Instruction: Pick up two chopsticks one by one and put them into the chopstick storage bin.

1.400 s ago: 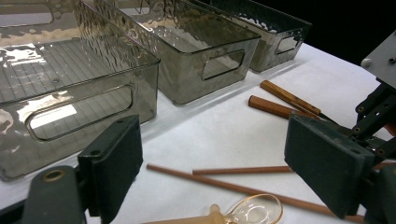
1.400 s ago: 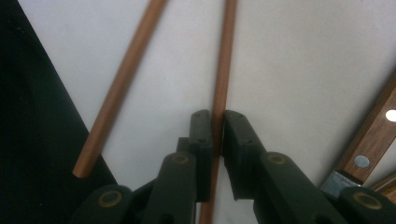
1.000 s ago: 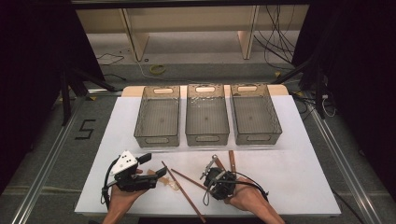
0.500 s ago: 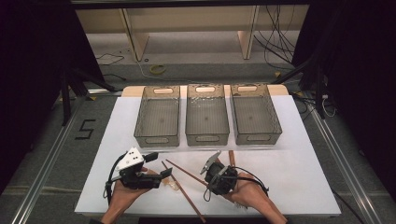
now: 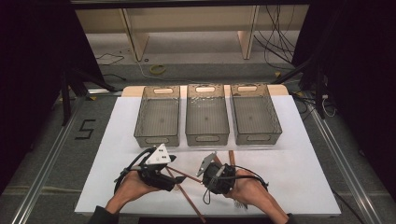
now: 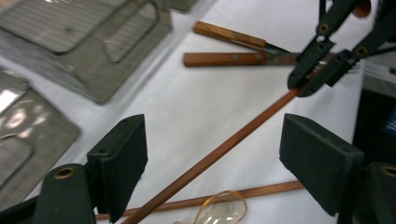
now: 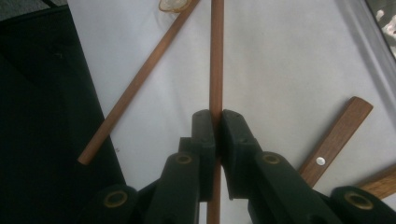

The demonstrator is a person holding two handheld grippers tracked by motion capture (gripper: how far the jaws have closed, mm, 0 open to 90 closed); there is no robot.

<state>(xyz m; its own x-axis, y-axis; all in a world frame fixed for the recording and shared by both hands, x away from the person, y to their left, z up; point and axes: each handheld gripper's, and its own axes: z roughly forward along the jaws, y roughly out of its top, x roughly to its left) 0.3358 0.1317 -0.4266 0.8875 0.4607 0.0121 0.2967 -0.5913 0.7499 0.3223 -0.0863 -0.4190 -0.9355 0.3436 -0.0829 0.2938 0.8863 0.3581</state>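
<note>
The right gripper (image 7: 215, 122) is clamped tight on a thin, round, reddish-brown wooden stick (image 7: 215, 60). The stick is straight, smooth and plain, of one colour along its length. In the right gripper view it passes between the closed pads and runs on past them above the white desk (image 5: 299, 172). In the high view the same stick (image 5: 183, 175) lies across the gap between the two hands, near the front edge of the desk, a little left of its middle.

The left gripper (image 6: 212, 154) stands wide open, though its jaws have just been closing a little. The held stick (image 6: 224, 149) crosses the space between its pads without touching either one. In that view the right gripper (image 6: 322, 70) shows farther off, gripping the stick's far part.

A second stick (image 7: 135, 88) of the same wood lies flat on the desk just beside the held one, slanting away from it. At its far end is a small clear yellowish piece (image 7: 173, 4); what it is cannot be told. Two wooden-handled utensils (image 6: 224, 58) lie close together beyond the right gripper, metal parts toward it. Three grey see-through bins (image 5: 207, 114) sit in a row along the back edge of the desk, well apart from the hands.
</note>
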